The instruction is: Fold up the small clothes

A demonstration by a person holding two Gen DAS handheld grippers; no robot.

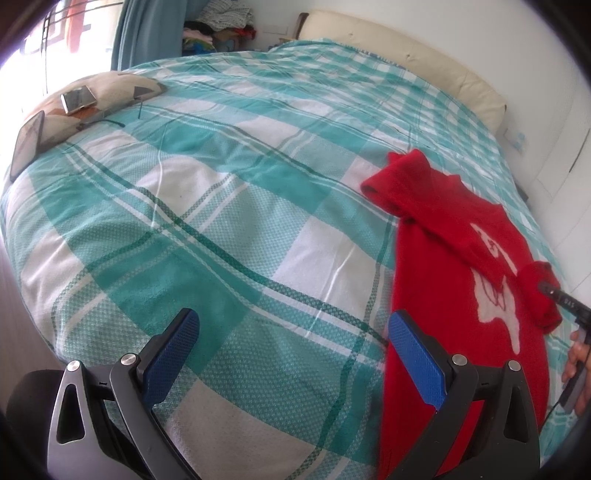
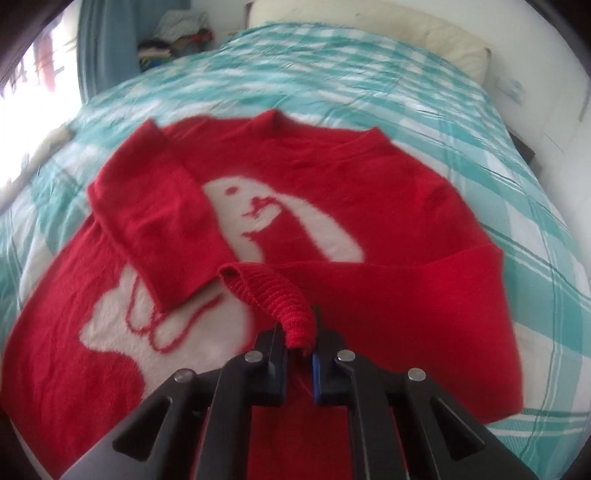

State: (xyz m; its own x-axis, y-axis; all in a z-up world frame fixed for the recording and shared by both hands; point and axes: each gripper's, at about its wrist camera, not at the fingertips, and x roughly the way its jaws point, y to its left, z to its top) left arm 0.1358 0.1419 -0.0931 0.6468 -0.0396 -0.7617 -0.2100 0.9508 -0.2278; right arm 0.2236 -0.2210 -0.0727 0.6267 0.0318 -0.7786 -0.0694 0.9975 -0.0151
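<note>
A red knit sweater [image 2: 388, 206] with a white animal figure lies flat on the bed; it also shows in the left wrist view [image 1: 454, 258] at the right. Its left sleeve [image 2: 147, 221] is folded across the chest. My right gripper [image 2: 299, 339] is shut on the ribbed cuff [image 2: 280, 295] of the other sleeve and holds it lifted over the sweater's front; that gripper's tip also shows in the left wrist view [image 1: 557, 295]. My left gripper [image 1: 291, 343] is open and empty above the bedspread, just left of the sweater's hem.
The bed has a teal and white checked cover [image 1: 221, 206]. A patterned pillow [image 1: 107, 92] with a phone [image 1: 78, 98] and a dark tablet [image 1: 27, 142] lies at the far left. A cream headboard cushion [image 1: 406, 62] runs along the back. Piled clothes [image 1: 221, 26] stand beyond the bed.
</note>
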